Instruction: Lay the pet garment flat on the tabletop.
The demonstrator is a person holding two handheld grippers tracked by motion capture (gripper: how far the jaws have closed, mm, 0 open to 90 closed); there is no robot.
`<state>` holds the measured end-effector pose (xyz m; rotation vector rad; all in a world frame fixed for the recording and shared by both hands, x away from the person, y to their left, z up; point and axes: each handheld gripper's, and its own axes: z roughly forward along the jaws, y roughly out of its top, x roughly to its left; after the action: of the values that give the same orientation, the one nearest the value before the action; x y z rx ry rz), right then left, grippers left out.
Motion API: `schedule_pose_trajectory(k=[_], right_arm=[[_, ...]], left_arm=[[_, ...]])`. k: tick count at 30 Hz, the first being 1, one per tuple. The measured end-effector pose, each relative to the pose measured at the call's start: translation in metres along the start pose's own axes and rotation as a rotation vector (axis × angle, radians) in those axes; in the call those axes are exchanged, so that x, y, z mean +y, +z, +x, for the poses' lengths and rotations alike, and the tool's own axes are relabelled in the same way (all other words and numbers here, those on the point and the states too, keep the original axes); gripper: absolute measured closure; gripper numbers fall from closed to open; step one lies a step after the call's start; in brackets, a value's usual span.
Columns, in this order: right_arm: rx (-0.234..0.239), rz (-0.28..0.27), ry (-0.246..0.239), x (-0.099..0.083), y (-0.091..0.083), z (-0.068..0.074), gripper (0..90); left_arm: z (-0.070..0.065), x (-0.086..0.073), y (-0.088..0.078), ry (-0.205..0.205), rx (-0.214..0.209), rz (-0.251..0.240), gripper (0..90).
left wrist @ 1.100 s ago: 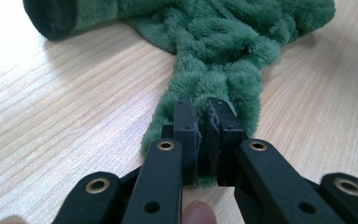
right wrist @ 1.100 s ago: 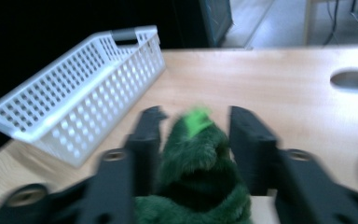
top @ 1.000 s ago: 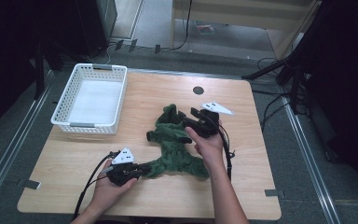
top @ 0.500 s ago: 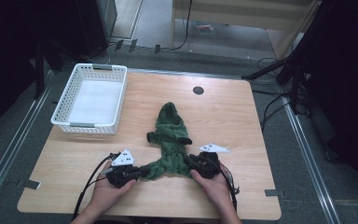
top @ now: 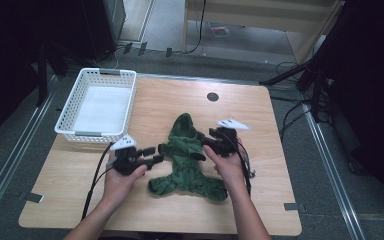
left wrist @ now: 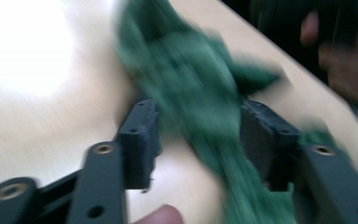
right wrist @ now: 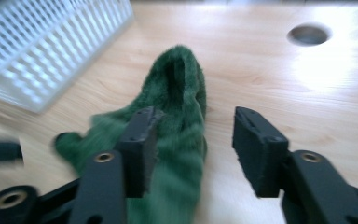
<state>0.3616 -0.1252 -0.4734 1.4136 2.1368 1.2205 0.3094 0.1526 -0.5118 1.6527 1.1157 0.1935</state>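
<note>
- Where the table's left side begins, a white basket (top: 96, 105) stands empty, well apart from the work and near the far left corner of the wooden table (top: 280, 200).
- Just right of it, the left gripper (top: 151, 154) sits beside the left sleeve of the green fleece garment (top: 187, 160); its jaws have just been opening and now stand part-way wide, and in the blurred left gripper view the cloth (left wrist: 200, 93) runs between them without the pads pressing on it.
- Spread flat in the middle of the table, the garment lies with its hood pointing to the far edge and its hem toward the person.
- Right of the hood, the right gripper (top: 206, 145) hovers at the garment's right shoulder; its jaws have also just been opening and stand half wide, one over the fleece (right wrist: 177, 116) and one over bare wood, holding nothing.
- Risk, as I judge it: closing from here, either gripper could pinch only a thin edge of pile and lose it on the lift, or catch two layers and bunch the sleeve.
- A lopsided pull from one hand could drag the whole garment askew.
</note>
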Motion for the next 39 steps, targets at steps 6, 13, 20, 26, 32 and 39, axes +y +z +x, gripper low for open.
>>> schedule_pose_trajectory(k=[6,13,20,26,32,39], right_arm=[[-0.109,0.109,-0.059,0.01,0.054,0.001,58.3],[-0.097,0.078,-0.082,0.005,0.056,-0.008,89.4],[-0.148,-0.053,-0.135,-0.002,0.043,-0.021,90.0],[-0.153,0.053,-0.104,-0.023,0.057,-0.035,76.4],[-0.013,-0.053,0.018,0.003,0.025,-0.049,58.5],[-0.003,-0.051,0.096,0.033,0.044,-0.026,80.7]], left_arm=[[0.023,0.043,0.067,-0.111,0.183,0.157,37.4],[0.028,0.042,0.108,0.0,0.187,0.339,64.9],[0.037,0.048,0.094,0.016,0.297,0.231,88.7],[0.039,0.042,0.095,0.045,0.271,0.234,74.6],[0.039,0.057,0.076,0.014,0.225,0.104,62.1],[0.03,0.062,0.106,0.007,0.179,0.156,69.8]])
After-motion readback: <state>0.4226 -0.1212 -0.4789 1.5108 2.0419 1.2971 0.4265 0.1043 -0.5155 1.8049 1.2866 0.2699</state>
